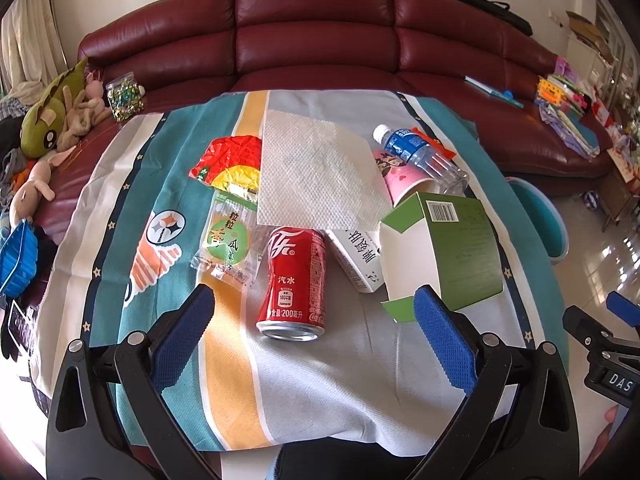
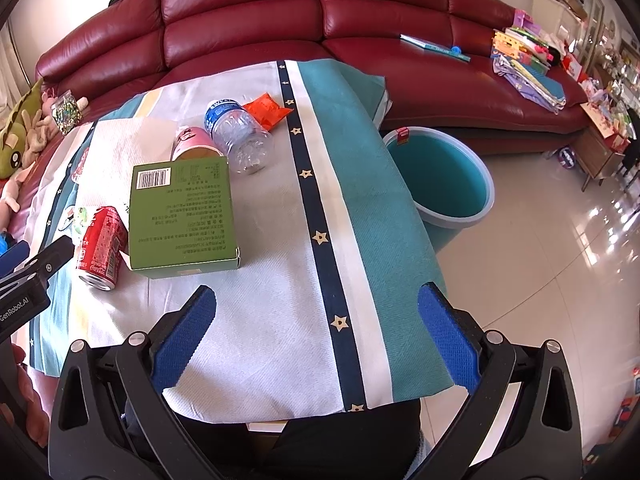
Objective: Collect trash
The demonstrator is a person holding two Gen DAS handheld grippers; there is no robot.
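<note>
Trash lies on a cloth-covered table. A red cola can lies on its side just ahead of my open, empty left gripper. Around it lie a green snack wrapper, a red-yellow wrapper, a paper towel, a white carton, a green box, a pink cup and a clear bottle. My right gripper is open and empty over the cloth. The can, box and bottle lie to its left. A teal bin stands on the floor, right of the table.
A dark red sofa runs behind the table. Plush toys and a jar sit at its left end, books and toys at its right. An orange wrapper lies beside the bottle. Tiled floor lies to the right.
</note>
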